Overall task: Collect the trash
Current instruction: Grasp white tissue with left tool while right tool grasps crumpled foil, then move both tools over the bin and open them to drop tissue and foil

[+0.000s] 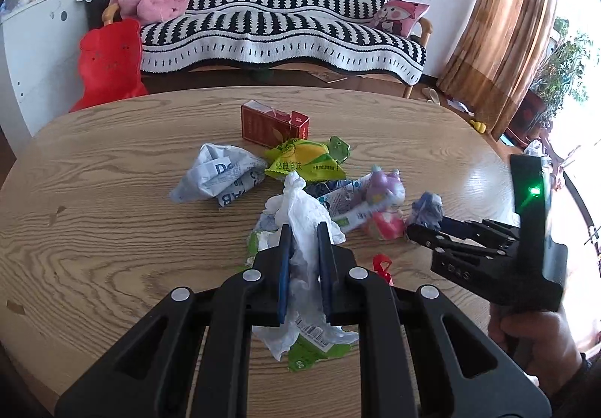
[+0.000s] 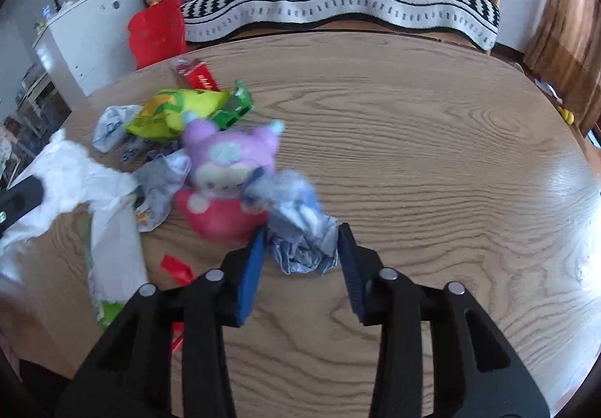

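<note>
Your left gripper point(image 1: 304, 230) is clamped on the white plastic bag point(image 1: 300, 215) near the table's point(image 1: 112, 192) front, while your right gripper point(image 2: 300, 230) straddles the crumpled blue-grey wrapper point(image 2: 300, 230), unclenched; squeeze next, clear of the plush toy point(image 2: 225, 177) just left.

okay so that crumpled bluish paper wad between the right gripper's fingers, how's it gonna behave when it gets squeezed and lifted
The crumpled paper wad looks creased and airy, so it will probably compress between the right gripper pads and feel very light. Its rough folds should grip rather than slip. It touches the plush toy, so lifting may nudge that.
</note>
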`<action>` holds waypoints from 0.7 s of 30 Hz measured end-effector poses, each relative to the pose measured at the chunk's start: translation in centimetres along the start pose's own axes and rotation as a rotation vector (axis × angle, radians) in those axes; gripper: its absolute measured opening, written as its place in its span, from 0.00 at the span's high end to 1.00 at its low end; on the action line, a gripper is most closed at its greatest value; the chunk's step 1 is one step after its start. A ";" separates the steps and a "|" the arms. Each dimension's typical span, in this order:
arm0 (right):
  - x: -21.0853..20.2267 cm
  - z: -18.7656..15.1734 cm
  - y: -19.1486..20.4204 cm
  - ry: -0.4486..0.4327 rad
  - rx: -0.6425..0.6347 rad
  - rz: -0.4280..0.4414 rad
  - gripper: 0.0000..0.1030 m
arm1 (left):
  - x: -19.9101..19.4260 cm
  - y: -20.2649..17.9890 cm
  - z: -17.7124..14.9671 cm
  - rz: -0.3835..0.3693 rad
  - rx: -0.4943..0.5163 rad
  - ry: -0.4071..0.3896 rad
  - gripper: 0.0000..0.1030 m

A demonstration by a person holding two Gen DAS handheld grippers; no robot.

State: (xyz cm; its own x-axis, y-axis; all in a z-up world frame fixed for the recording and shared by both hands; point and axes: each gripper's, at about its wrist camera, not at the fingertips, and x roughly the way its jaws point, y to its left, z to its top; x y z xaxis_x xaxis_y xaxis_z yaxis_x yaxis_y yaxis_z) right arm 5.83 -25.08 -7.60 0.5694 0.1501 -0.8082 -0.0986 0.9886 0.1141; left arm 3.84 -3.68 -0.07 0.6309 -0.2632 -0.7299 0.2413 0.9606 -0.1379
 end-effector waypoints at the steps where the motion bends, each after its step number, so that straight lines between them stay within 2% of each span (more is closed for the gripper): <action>1: -0.6 -0.2 0.0 -0.007 -0.001 0.002 0.63 | 0.1 -0.2 0.0 -0.001 0.000 0.002 0.88; 7: -4.9 -1.5 -1.3 -0.050 0.011 0.010 0.63 | 0.1 -2.3 -0.1 -0.018 0.018 -0.001 0.88; 10: -7.8 -2.9 -3.5 -0.079 0.037 -0.019 0.63 | 0.2 -4.2 -0.1 -0.045 0.036 -0.002 0.88; 14: -11.1 -5.4 -7.0 -0.100 0.090 -0.070 0.63 | 0.4 -8.6 -0.7 -0.099 0.082 -0.002 0.88; 21: -16.5 -11.8 -16.3 -0.108 0.220 -0.201 0.63 | 1.3 -18.4 -3.3 -0.211 0.200 0.009 0.88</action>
State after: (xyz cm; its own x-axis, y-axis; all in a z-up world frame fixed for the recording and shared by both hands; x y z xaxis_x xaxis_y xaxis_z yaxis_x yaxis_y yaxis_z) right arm -11.64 -43.80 -2.94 0.6442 -0.0600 -0.7625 0.1975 0.9761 0.0901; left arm -2.20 -21.39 -0.65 0.5450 -0.4534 -0.7053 0.5074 0.8480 -0.1531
